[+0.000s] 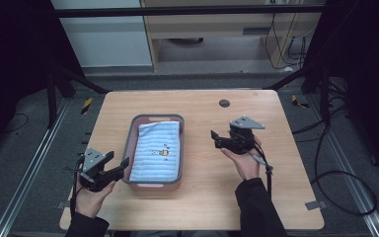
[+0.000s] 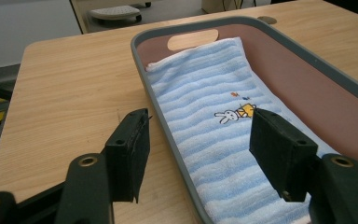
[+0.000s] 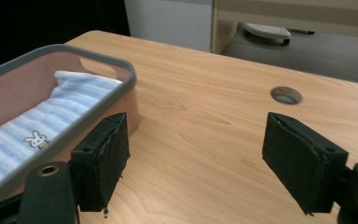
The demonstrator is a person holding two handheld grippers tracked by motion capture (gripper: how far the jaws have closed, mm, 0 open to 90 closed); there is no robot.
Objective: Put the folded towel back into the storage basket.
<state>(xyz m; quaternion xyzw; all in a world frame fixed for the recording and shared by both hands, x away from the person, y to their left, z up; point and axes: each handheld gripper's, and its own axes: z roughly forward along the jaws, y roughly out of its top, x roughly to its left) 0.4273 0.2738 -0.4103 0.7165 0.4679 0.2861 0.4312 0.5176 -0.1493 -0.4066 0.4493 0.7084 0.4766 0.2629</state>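
I see the folded blue-striped towel with its rabbit print lying flat in the grey-rimmed basket at table centre. My left gripper, at eight o'clock of the basket, gapes wide, empty. My right gripper, at three o'clock, stands wide open, touching nothing.

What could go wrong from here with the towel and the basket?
1. The left gripper hangs open at the basket rim, one jaw over the blue striped towel, the other outside the wall. Moving away carelessly, it might catch the rim and shove the basket.
2. A jaw could also snag the terry cloth and pull the folded towel out of shape.
3. The right gripper is open over bare table, apart from the basket, so it probably poses little risk.
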